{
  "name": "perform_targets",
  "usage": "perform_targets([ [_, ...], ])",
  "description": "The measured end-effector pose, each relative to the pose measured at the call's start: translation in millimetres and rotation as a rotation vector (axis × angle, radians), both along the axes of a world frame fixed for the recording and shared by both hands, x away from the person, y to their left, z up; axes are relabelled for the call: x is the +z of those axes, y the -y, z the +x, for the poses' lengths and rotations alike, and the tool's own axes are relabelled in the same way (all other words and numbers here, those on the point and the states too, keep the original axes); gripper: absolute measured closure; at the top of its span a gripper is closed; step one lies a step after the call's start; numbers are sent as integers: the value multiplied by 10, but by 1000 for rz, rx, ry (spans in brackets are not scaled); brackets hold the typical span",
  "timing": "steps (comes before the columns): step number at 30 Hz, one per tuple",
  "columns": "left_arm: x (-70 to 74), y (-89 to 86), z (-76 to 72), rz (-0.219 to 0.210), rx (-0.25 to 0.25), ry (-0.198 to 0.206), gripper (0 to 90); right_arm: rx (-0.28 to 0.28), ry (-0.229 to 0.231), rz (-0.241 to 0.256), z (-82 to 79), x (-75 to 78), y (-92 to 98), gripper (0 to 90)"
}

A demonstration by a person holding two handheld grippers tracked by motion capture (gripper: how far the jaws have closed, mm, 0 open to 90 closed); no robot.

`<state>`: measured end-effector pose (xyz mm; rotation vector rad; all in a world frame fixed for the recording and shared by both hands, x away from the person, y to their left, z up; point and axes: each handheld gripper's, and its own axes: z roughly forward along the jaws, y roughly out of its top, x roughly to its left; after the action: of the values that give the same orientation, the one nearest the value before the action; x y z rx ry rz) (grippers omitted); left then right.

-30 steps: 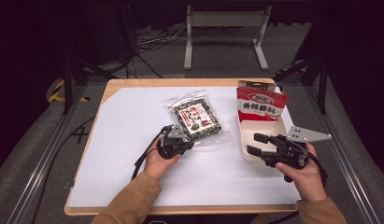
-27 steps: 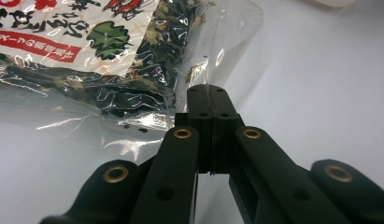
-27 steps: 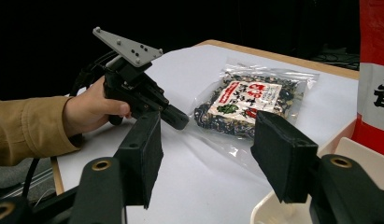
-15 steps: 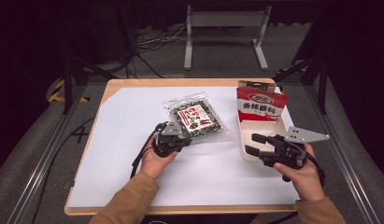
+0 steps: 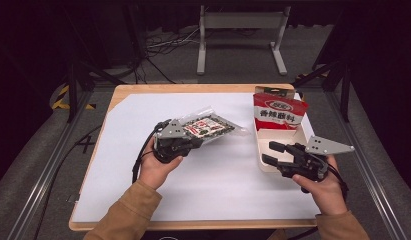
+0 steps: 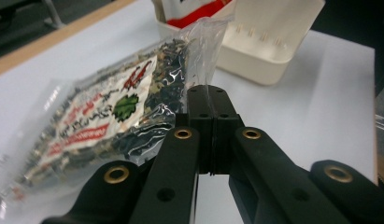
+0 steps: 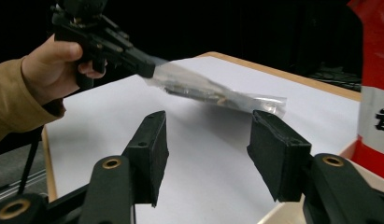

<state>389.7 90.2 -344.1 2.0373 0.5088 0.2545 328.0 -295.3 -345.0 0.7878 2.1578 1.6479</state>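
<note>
A clear bag of dark dried leaves [image 5: 213,127] with a red and white label hangs tilted above the white table sheet [image 5: 118,165]. My left gripper [image 5: 197,142] is shut on its near edge. In the left gripper view the jaws meet on the plastic film at the left gripper [image 6: 211,100], and the bag [image 6: 110,116] stretches away to the left. My right gripper [image 5: 271,152] is open and empty at the near end of the cream tray [image 5: 262,165]. In the right gripper view the right gripper [image 7: 208,140] faces the lifted bag [image 7: 213,93].
A red and white pouch [image 5: 279,112] stands upright in the far end of the cream tray at the right side of the table. Wooden table edges [image 5: 193,89] frame the white sheet. Cables and a metal stand lie on the floor behind the table.
My left gripper has drawn back a little toward the person with the bag in it, and the bag's near edge has risen off the sheet. The right gripper has barely moved.
</note>
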Motion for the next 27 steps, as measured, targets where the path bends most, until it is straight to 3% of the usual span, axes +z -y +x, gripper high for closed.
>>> perform_targets([
  [2, 95, -18, -32, -8, -6, 13, 899, 13, -8, 3, 2, -1, -15, 457],
  [8, 415, -75, -164, -35, -21, 64, 899, 15, 38, -36, 12, 13, -50, 420],
  [16, 740, -167, -266, -99, -40, 77, 900, 12, 50, -46, 57, 20, -76, 384],
  [27, 952, -204, -424, -128, -89, 93, 900, 46, 52, -43, 116, 42, -164, 353],
])
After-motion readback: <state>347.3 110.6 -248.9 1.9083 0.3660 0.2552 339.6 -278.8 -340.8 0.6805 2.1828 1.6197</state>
